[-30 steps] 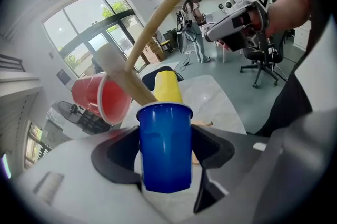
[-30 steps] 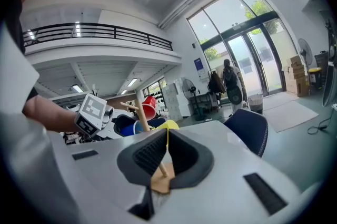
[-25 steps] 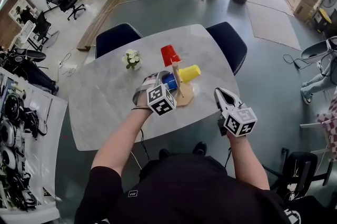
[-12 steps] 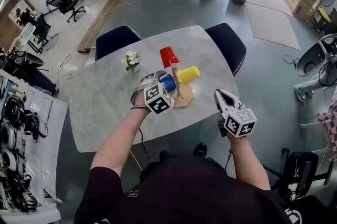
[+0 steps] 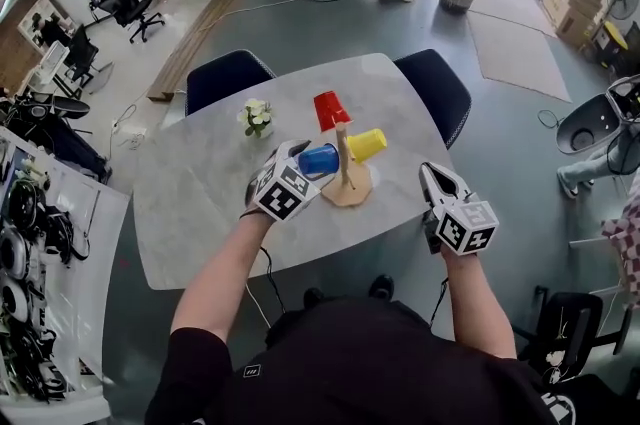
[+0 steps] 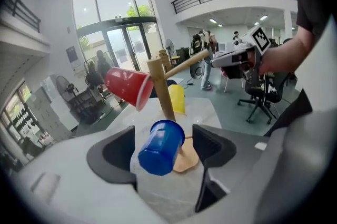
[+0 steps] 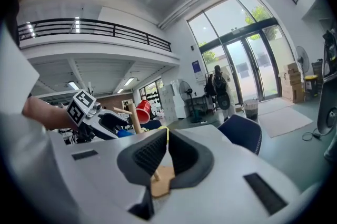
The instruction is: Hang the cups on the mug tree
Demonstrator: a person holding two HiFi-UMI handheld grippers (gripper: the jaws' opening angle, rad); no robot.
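Mug tree (image 5: 347,175): pale wood, a round upright trunk on a flat disc base with slanted pegs. It stands near the middle of a grey, stone-patterned table (image 5: 200,203).
Left claw (image 6: 164,150): spread wide and just opened further. The blue cup sits between its dark ribbed pads, neither of which touches it.
Right claw (image 7: 167,149): pressed together with nothing in it, held off to the tree's right.
Red cup (image 5: 329,110): smooth, tapered and without a handle, tipped mouth-down over a top peg.
Yellow cup (image 5: 367,145): the same shape, on a peg on the tree's right side.
Blue cup (image 5: 318,160): low on the tree's left side, its mouth toward the trunk and its base pointing out. It appears to hang on a peg hidden inside it.
Handling: the cups look like thin glossy plastic, probably light, slippery and easy to dent. A gentle grip across the side wall near the base looks best.
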